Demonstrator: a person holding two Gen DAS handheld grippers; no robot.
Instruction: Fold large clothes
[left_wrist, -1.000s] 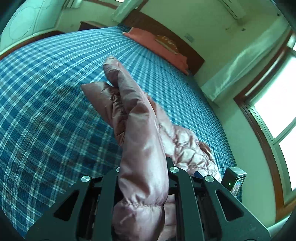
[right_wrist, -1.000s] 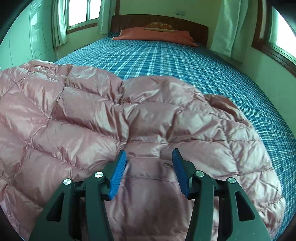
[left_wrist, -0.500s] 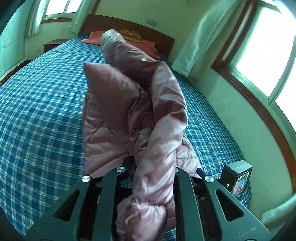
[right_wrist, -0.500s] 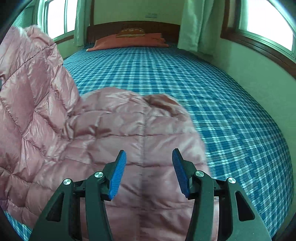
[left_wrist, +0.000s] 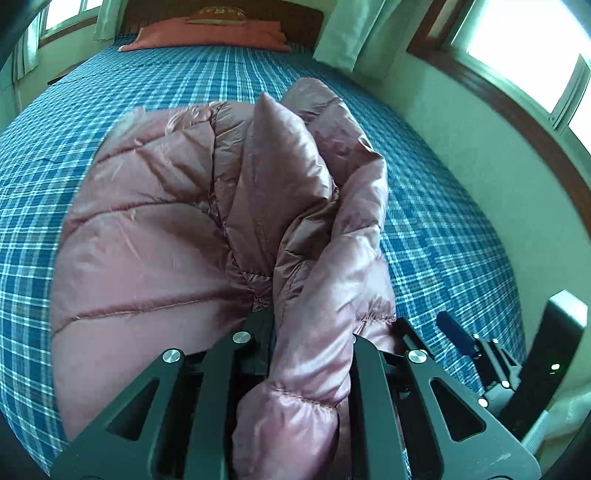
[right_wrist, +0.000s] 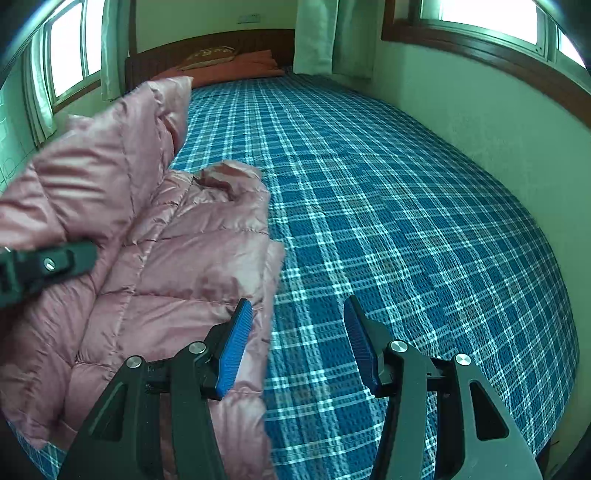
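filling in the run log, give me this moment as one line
left gripper: shut on jacket sleeve | right gripper: open, empty | pink puffer jacket: on plaid bed

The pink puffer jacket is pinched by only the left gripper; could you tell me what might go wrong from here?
The left gripper clamps one puffy, slick sleeve of the pink puffer jacket, so the sleeve may slip out. The right gripper is open over the plaid bedspread, beside the jacket's edge, so nothing pins the body and it could drag or unfold.

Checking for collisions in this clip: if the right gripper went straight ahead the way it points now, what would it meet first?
Most likely the plaid bedspread. The right gripper has open, empty jaws, with bare bedspread between and ahead of them. The pink puffer jacket lies just left of that line; depth is hard to judge.
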